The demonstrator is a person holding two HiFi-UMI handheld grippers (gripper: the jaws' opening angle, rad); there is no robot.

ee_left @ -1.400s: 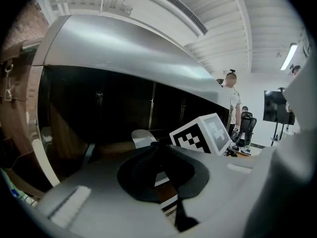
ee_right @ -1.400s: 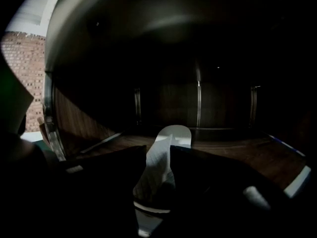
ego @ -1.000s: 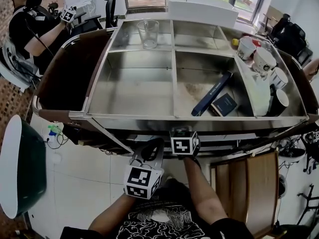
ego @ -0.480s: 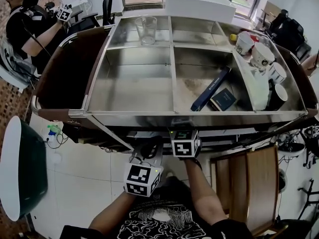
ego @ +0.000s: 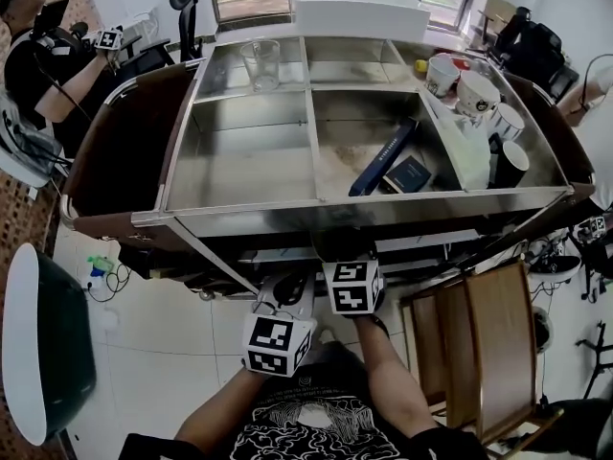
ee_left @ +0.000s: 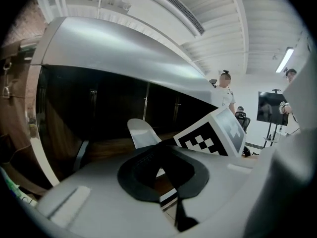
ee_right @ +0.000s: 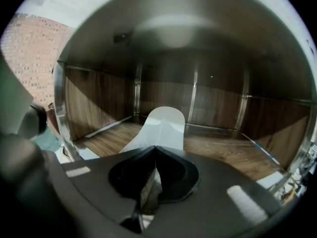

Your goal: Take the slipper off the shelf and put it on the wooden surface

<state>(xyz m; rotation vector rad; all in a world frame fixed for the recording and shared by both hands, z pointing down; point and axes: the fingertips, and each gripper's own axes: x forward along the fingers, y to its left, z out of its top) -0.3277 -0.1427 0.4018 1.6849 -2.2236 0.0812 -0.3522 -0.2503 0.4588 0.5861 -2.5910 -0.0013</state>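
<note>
**Right gripper clamps the slipper on the shelf**

The right gripper (ee_right: 155,148) has just been closing its jaws. It now pinches the near end of the white slipper (ee_right: 161,125), which stretches toward 12 o'clock over the floor of the shelf (ee_right: 228,155) under the bench (ego: 287,220). The grasp looks made. What remains is pulling the slipper out and carrying it to the wooden surface (ego: 479,343), likely the one at 4 o'clock in the head view. The left gripper (ee_left: 161,145), at 7 o'clock of the right, is closed on nothing.
</note>
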